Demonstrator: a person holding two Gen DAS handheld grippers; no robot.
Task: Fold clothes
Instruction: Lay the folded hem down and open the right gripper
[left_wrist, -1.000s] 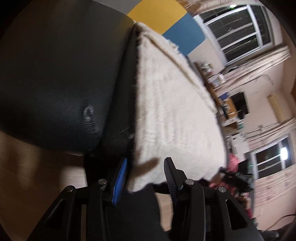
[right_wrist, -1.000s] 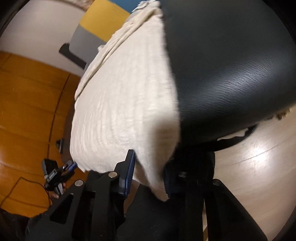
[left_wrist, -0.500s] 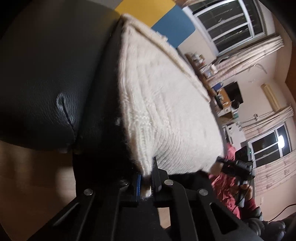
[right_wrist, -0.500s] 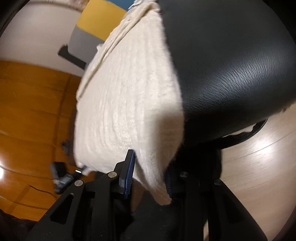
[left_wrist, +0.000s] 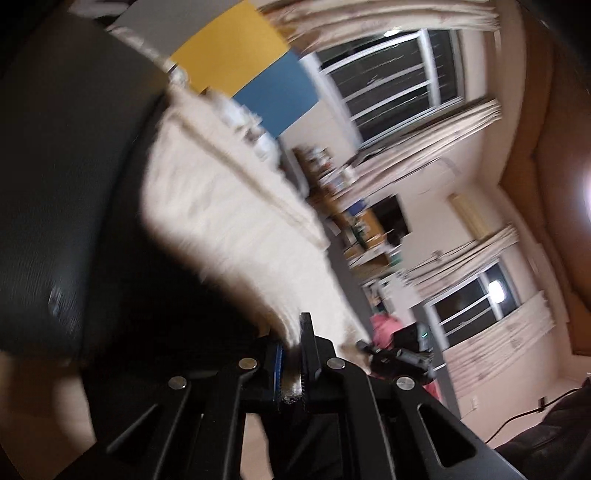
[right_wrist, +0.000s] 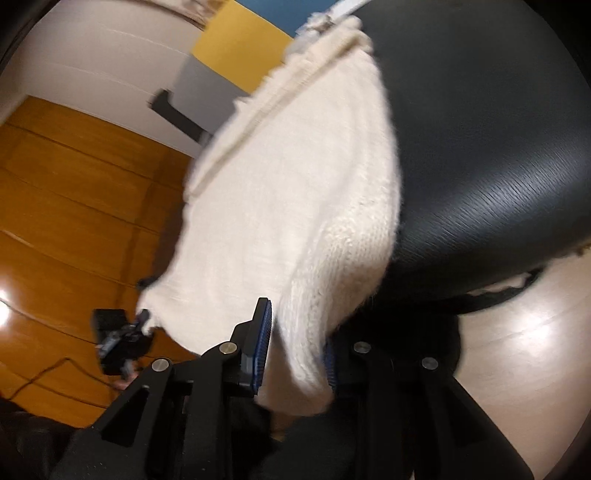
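Tools: L (left_wrist: 290, 363) clamped on cream knit (left_wrist: 221, 206) hem, R (right_wrist: 293, 343) closing w/ knit corner between.

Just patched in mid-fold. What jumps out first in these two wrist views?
A cream knit draped over a black padded seat fills both views. The left gripper is shut on one corner of it, low in the left wrist view, and the right gripper is closing with the other corner between its fingers. Behind, dark windows and curtains stand out at upper right.
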